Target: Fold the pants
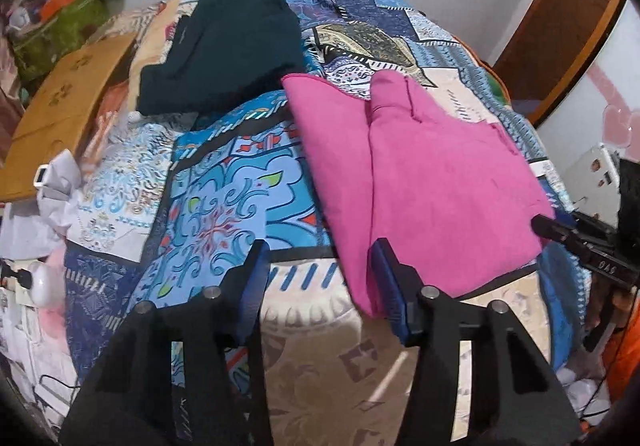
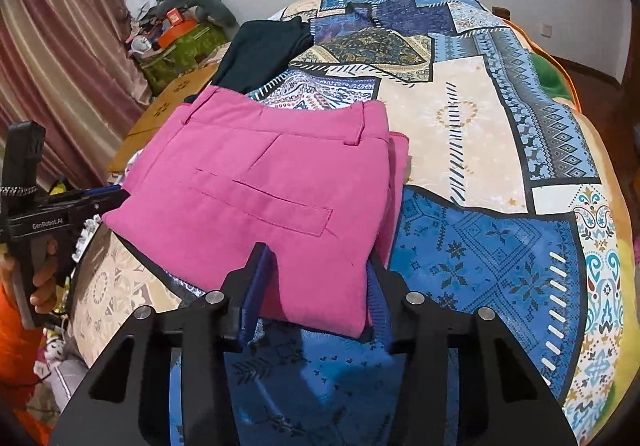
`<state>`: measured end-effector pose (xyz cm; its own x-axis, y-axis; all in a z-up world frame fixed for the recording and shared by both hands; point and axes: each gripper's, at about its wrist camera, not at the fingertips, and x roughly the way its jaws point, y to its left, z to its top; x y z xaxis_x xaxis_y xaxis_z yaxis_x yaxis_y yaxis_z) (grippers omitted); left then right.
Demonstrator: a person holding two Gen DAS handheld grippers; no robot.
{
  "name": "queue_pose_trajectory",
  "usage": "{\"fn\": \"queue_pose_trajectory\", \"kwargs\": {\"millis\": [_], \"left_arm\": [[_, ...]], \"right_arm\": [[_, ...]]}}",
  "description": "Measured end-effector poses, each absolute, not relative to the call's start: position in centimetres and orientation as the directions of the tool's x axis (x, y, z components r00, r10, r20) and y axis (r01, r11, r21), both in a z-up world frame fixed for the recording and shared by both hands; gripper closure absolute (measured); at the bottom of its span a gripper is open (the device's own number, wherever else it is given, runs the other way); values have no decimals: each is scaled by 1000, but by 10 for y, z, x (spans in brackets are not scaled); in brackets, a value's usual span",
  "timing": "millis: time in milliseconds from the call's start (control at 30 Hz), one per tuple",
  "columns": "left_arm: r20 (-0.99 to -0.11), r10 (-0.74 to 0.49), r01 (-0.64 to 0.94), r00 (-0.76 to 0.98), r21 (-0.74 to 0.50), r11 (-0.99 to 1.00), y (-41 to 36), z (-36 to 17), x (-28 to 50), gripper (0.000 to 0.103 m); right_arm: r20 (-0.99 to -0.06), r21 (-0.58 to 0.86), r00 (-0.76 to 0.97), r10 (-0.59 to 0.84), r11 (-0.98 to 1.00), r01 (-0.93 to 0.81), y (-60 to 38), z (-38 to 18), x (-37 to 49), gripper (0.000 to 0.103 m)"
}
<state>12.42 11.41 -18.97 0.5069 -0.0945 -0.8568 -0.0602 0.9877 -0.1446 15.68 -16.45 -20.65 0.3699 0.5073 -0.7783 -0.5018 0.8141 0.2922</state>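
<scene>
Folded pink pants [image 2: 256,190] lying on bed [image 2: 460,126], both claws [image 1: 316,278] [image 2: 316,278] apart, gripping nothing; next probably moving the bundle beside dark pile [image 1: 228,50].

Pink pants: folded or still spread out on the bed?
Folded. The pink pants lie as a compact stack on the patterned bedspread, waistband and back pocket on top, with more layers showing at the right edge.

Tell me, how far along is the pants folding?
Nearly finished, it seems. The pink pants already lie in a compact folded stack on the bedspread, pocket side up; dark pants lie folded farther back. Neither gripper is clamped on cloth: the right gripper straddles the stack's near edge, the left gripper sits beside it. Perhaps only tidying remains.
</scene>
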Motion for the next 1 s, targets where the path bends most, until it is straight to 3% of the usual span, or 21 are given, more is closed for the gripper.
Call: {"fn": "queue_pose_trajectory", "kwargs": {"millis": [300,433,533,700,867,967,1000], "left_arm": [[-860,-20,-36,510,-44,998,113,-172,139,51],[-832,-51,3,552,-60,998,110,-148,155,51],[-814,-74,34,577,-67,997,100,-135,171,51],[-826,-143,93,546,-109,990,80,-139,204,52],[-861,-167,145,481,-110,983,57,-161,232,77],[-872,-138,142,469,-80,987,50,-174,241,86],[-876,-126,137,466,-69,988,51,-178,242,91]], "right_arm": [[-801,310,323,504,811,-495,-166,-202,164,56],[-815,278,322,482,812,-513,-166,-191,168,54],[-798,255,363,481,815,-520,-167,-181,174,47],[-776,250,401,486,821,-513,-164,-176,199,47],[-798,245,378,470,825,-510,-151,-192,230,48],[-814,241,355,461,822,-515,-144,-203,243,68],[-823,224,351,446,823,-521,-141,-207,245,70]]}}
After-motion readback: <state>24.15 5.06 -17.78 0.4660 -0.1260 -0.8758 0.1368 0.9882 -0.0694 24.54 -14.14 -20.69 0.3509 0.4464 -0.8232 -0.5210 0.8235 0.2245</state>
